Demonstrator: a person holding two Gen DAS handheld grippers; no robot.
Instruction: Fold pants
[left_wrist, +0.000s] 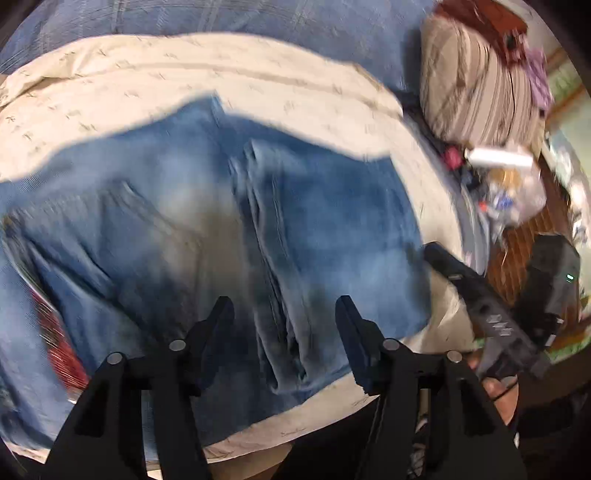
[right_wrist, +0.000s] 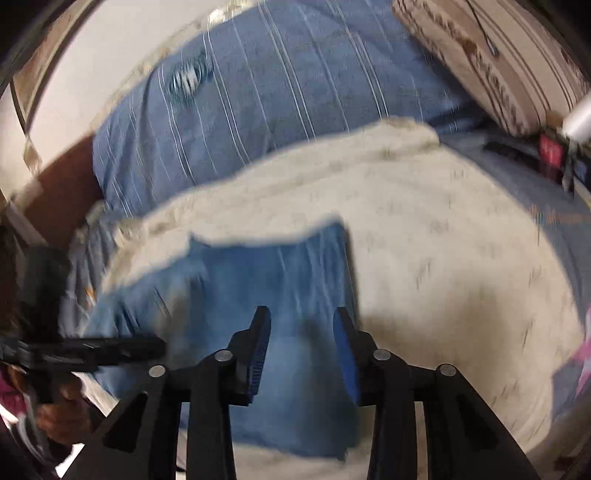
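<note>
Blue jeans lie spread on a cream blanket, with a bunched fold running down their middle. My left gripper is open and empty above the near part of the jeans. The right gripper shows at the right edge of the left wrist view. In the right wrist view the jeans lie flat on the blanket. My right gripper is open and empty over them. The left gripper's tip reaches in from the left.
A blue striped sheet covers the bed behind the blanket. A striped pillow and clutter with a white bottle sit at the right. A red item lies at the left edge.
</note>
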